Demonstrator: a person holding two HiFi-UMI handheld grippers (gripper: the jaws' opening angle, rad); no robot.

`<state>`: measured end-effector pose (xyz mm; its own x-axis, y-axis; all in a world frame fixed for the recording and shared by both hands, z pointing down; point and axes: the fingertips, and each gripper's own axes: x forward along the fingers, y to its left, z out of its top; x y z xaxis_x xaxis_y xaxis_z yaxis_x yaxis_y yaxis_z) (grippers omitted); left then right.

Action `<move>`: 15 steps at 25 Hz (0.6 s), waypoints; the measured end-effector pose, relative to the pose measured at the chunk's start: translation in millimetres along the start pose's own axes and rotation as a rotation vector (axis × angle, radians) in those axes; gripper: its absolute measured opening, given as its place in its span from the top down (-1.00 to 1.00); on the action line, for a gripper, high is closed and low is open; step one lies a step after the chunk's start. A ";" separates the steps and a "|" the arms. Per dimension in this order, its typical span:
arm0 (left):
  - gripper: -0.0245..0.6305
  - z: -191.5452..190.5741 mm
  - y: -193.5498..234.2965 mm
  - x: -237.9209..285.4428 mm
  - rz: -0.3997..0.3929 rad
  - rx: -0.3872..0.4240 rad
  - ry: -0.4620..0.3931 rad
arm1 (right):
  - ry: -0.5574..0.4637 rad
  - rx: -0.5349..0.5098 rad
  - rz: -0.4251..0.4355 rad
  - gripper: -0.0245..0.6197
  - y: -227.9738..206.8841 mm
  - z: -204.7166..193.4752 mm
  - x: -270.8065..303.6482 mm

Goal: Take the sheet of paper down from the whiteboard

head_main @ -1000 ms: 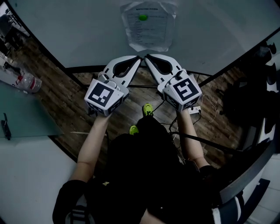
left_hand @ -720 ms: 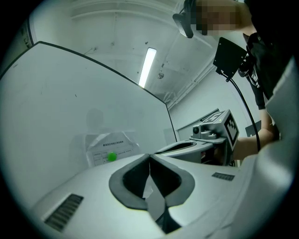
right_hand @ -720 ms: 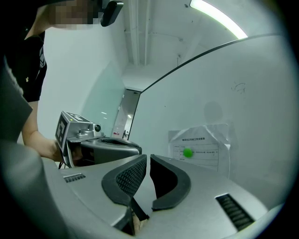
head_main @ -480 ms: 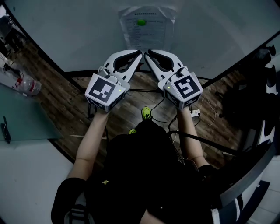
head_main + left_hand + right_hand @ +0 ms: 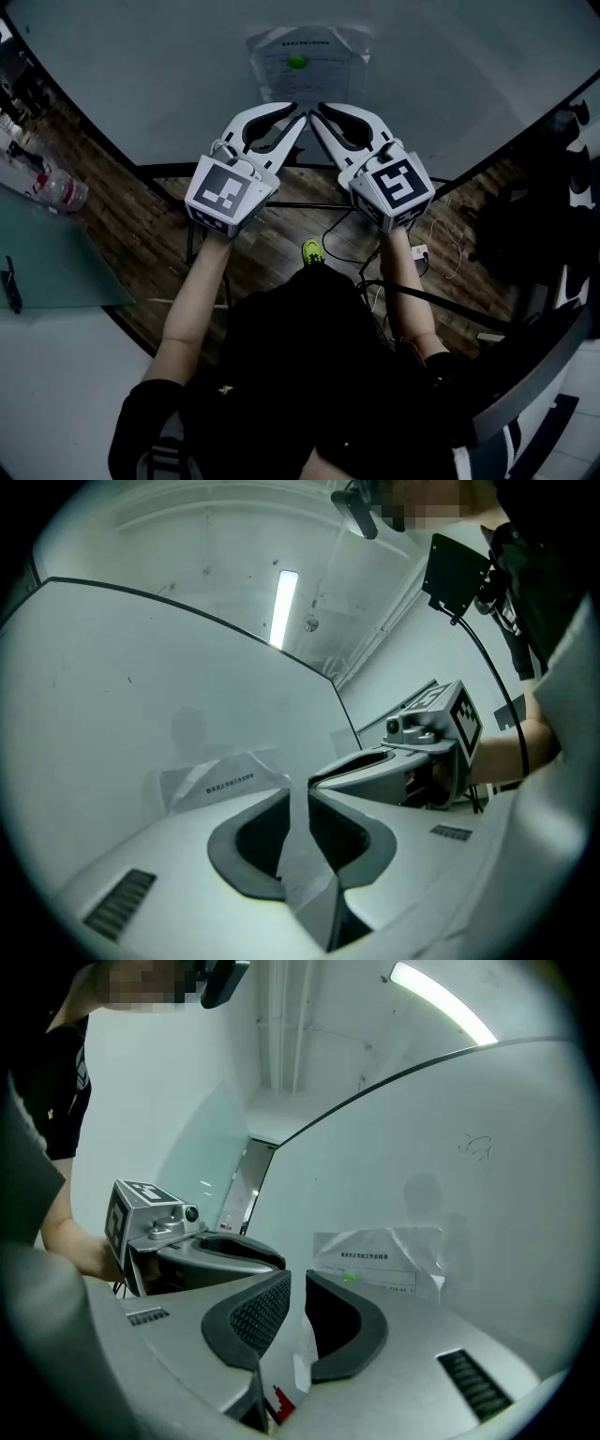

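White printed sheet of paper (image 5: 305,64), wrinkled at its edges, hangs flat on the pale grey whiteboard (image 5: 141,66), well up the board. A small round green magnet (image 5: 297,62) sits on the sheet near its top middle. A line of dark print runs across the top of the page; the words are too small to read.

Both grey-and-white two-jaw grippers are raised side by side toward the board, and their tips converge just under the sheet's lower edge. The left gripper (image 5: 292,112) points up and to the right, and the right gripper (image 5: 319,112) points up and to the left. Their noses are just beside each other. Whether either tip touches the paper or the board cannot be told.

In the left gripper view the dark padded jaws are drawn together with only a thin slit between them and nothing held. The sheet shows beyond them, up and to the left. In the right gripper view the jaws stand the same way, nearly meeting and empty, and the sheet and magnet lie ahead and a little to the right.

Each gripper carries a cube with black-and-white square markers at its rear. Bare forearms reach down from the cubes to a person in black clothing. Below the board lie a dark wooden plank floor (image 5: 141,225) and thin loose cables (image 5: 342,230). One yellow-green shoe (image 5: 312,251) shows on the floor, and a clear plastic bottle (image 5: 61,192) lies at the far left.
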<state>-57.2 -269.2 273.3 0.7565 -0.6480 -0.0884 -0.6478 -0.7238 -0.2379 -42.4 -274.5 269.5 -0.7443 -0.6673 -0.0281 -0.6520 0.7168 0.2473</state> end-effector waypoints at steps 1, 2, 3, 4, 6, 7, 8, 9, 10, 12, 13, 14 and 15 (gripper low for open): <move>0.70 -0.2 1.4 2.5 -0.002 0.006 0.004 | -0.002 0.001 0.001 0.75 -2.8 0.5 1.5; 0.67 -0.4 3.0 4.6 -0.003 0.011 0.006 | -0.002 0.002 0.001 0.75 -5.3 0.8 3.0; 0.67 -0.5 5.0 6.4 -0.002 0.014 0.007 | 0.001 0.001 0.001 0.74 -7.9 0.5 4.5; 0.65 -0.4 7.2 8.2 0.001 0.015 0.007 | 0.002 -0.001 0.001 0.73 -10.7 0.2 6.1; 0.64 0.1 11.8 12.6 0.007 0.016 0.007 | 0.000 -0.009 0.005 0.71 -16.7 0.5 9.4; 0.62 0.8 13.7 15.4 0.008 0.016 0.008 | 0.000 -0.013 0.006 0.70 -20.0 1.2 10.9; 0.61 2.1 15.5 18.5 0.006 0.016 0.007 | 0.004 -0.018 0.005 0.70 -23.4 2.0 12.2; 0.60 3.7 17.1 21.5 0.003 0.016 0.005 | 0.012 -0.020 0.004 0.70 -26.7 2.6 13.5; 0.59 4.7 19.2 24.1 0.002 0.015 0.003 | 0.020 -0.021 0.002 0.69 -29.8 2.6 14.9; 0.58 3.6 24.8 28.5 0.010 0.019 0.002 | 0.028 -0.027 0.002 0.67 -35.8 2.1 18.3; 0.56 2.5 27.9 30.7 0.016 0.025 0.003 | 0.032 -0.033 0.003 0.66 -38.7 1.9 20.0; 0.55 1.7 30.7 33.0 0.021 0.030 0.006 | 0.036 -0.039 0.003 0.64 -41.4 1.8 21.6; 0.55 0.7 33.2 35.4 0.025 0.035 0.008 | 0.040 -0.045 0.004 0.63 -43.9 1.6 22.9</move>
<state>-51.9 -316.1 261.5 0.7390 -0.6681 -0.0867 -0.6631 -0.6984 -0.2692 -31.0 -320.9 256.5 -0.7399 -0.6726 0.0118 -0.6410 0.7102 0.2910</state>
